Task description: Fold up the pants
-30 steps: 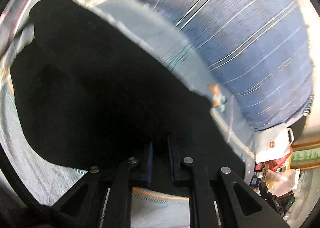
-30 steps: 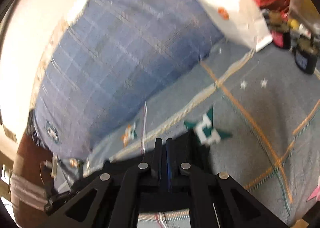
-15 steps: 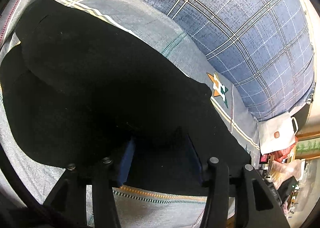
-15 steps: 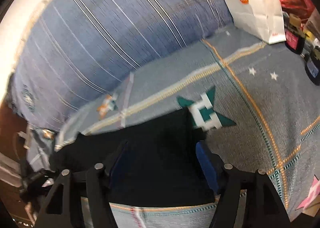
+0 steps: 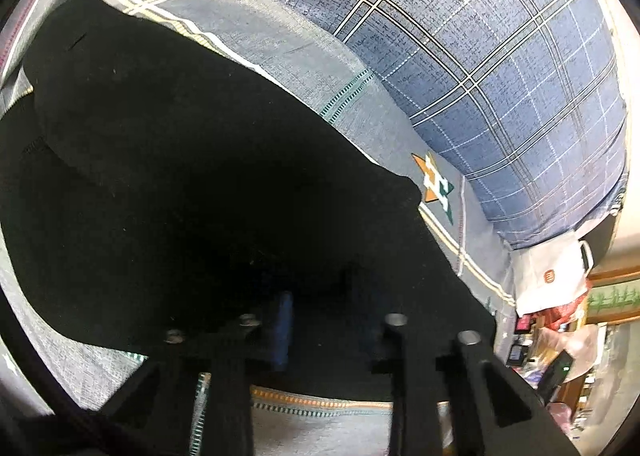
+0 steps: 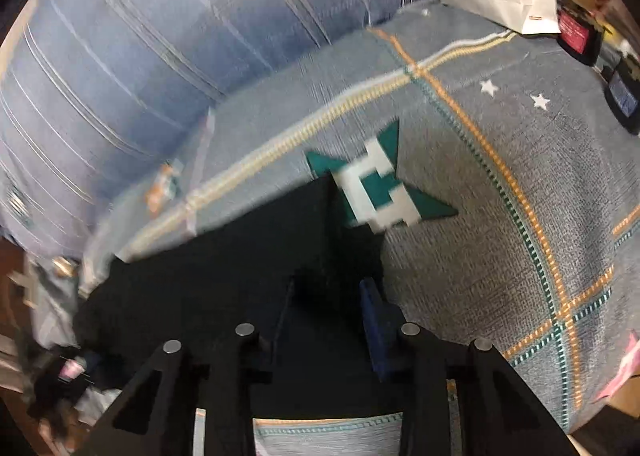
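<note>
Left wrist view: a grey patterned bedspread point(image 5: 280, 40) covers the bed, with a blue plaid pillow point(image 5: 500, 76) at one o'clock. Black pants point(image 5: 192, 184) lie spread over the bedspread from nine o'clock to centre. At six o'clock the left claw point(image 5: 324, 320) has just been closing, its blue-padded fingers point(image 5: 282, 330) sunk in the dark cloth; whether they pinch it I cannot tell. Right wrist view: the right claw point(image 6: 330, 320), likewise closing, stands slightly spread over the pants' corner.
</note>
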### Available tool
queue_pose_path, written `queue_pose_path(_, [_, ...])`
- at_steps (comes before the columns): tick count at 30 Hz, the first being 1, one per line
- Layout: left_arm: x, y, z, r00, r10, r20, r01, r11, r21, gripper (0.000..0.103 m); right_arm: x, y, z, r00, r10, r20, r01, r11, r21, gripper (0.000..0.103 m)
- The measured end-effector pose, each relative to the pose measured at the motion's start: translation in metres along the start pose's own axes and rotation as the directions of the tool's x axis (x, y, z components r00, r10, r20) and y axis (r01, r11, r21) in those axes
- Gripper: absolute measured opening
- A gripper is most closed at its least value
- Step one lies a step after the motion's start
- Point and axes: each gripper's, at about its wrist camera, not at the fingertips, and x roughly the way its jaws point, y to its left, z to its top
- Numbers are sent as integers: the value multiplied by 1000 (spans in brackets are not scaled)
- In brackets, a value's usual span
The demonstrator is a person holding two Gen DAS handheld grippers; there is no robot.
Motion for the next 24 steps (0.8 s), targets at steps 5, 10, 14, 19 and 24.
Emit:
queue_pose_path(5, [-24, -6, 0, 995, -85, 45, 85, 996, 3, 7, -23, 14, -5, 995, 8, 104, -3, 999, -46, 7])
queue_pose_path(10, [-46, -2, -16, 990, -118, 74, 116, 993, 25, 7, -72, 10, -18, 963, 109, 248, -95, 993, -70, 7])
queue_pose_path(14, [-18, 6, -28, 1000, 0, 1, 0, 1000, 19, 7, -56, 1, -35, 984, 55, 170, -51, 998, -27, 7])
queue_pose_path(19, [-19, 19, -27, 1000, -23, -7, 23, 1000, -21, 7, -28, -6, -32, 998, 4, 70, -6, 1000, 23, 7])
queue_pose_path(24, [0, 10, -31, 998, 56, -17, -55, 998, 14, 7, -28, -2, -31, 997, -37, 71, 37, 999, 3, 7])
